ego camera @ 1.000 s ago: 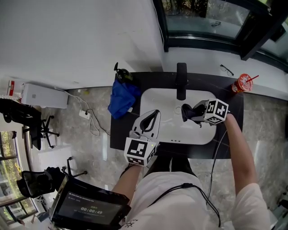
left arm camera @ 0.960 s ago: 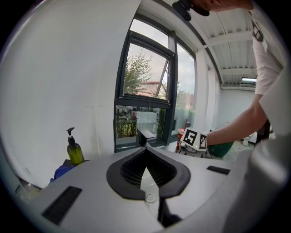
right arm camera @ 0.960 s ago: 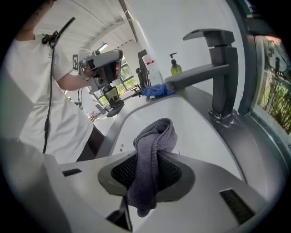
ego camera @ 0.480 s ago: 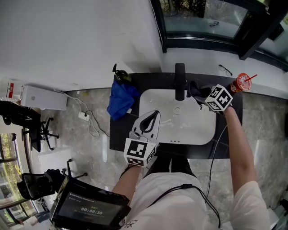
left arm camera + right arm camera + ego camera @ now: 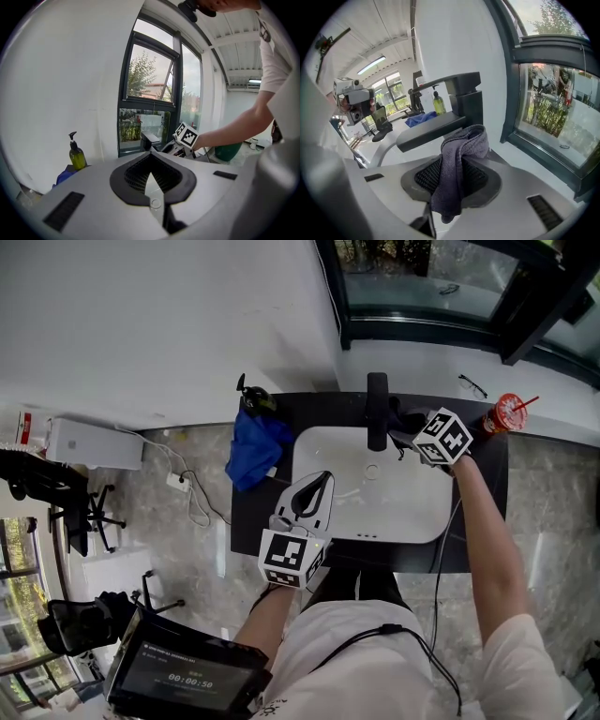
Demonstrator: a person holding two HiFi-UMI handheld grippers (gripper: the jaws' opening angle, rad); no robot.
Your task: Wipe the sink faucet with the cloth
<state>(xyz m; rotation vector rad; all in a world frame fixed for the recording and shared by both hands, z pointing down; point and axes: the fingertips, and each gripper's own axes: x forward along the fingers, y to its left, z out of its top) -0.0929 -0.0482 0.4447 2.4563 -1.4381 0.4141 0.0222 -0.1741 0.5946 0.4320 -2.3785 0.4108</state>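
While the right gripper (image 5: 405,424) clamps the grey cloth (image 5: 454,178) between its jaws just beside the black faucet (image 5: 377,407) at the sink's (image 5: 403,507) back edge, the left gripper (image 5: 322,478) hovers over the front-left edge, jaws together, empty

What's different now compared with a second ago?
The right gripper, clamped on the grey cloth, moved from over the white sink basin away from the person to the right side of the black faucet, bringing the cloth close beside it. The left gripper stayed at the basin's near edge.
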